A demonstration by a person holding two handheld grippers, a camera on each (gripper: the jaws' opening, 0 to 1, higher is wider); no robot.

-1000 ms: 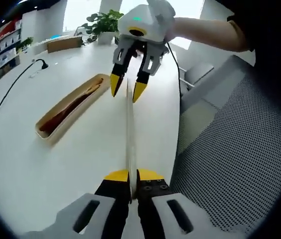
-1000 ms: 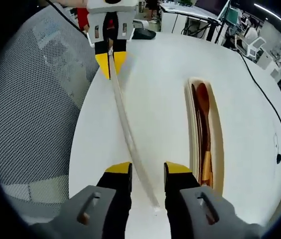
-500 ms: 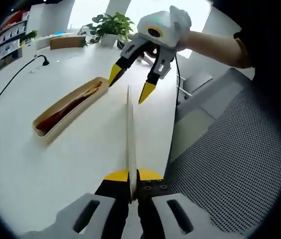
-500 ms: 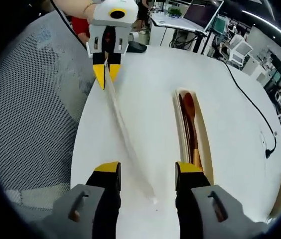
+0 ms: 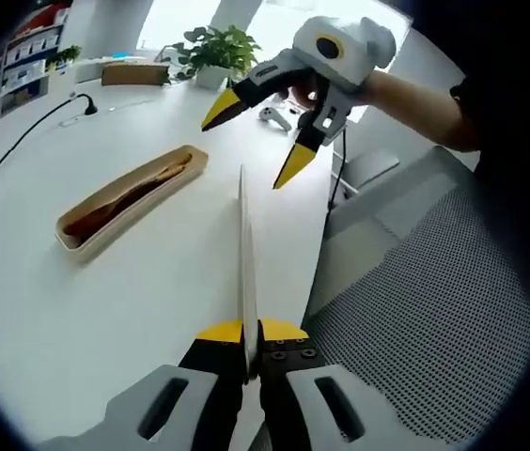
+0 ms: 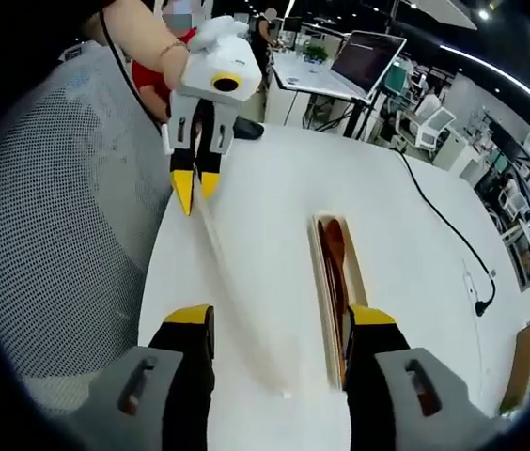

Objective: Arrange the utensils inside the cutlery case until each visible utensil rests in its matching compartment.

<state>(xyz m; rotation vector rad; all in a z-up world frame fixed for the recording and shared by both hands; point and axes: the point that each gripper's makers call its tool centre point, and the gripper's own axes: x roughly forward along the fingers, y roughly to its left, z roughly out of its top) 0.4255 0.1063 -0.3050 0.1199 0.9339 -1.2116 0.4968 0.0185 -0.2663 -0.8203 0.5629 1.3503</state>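
Holding the pale flat strip [image 5: 243, 254] pinched edge-on in my left gripper [image 5: 251, 331], I judged it should go level over the cutlery case [image 5: 85, 235] on the white table [image 5: 105, 310]. My right gripper [image 6: 281, 319] hung spread, empty. I could not identify the strip; brown utensils [image 6: 333, 272] overlapped.

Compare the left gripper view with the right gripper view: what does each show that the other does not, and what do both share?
Left gripper view alone: a potted plant at the far end of the table and a cardboard box beside it.

Right gripper view alone: an open laptop on a farther desk.

Both: the white table, the cutlery case holding wooden utensils, the long pale strip clamped in the left gripper, the open right gripper, and the mesh chair.
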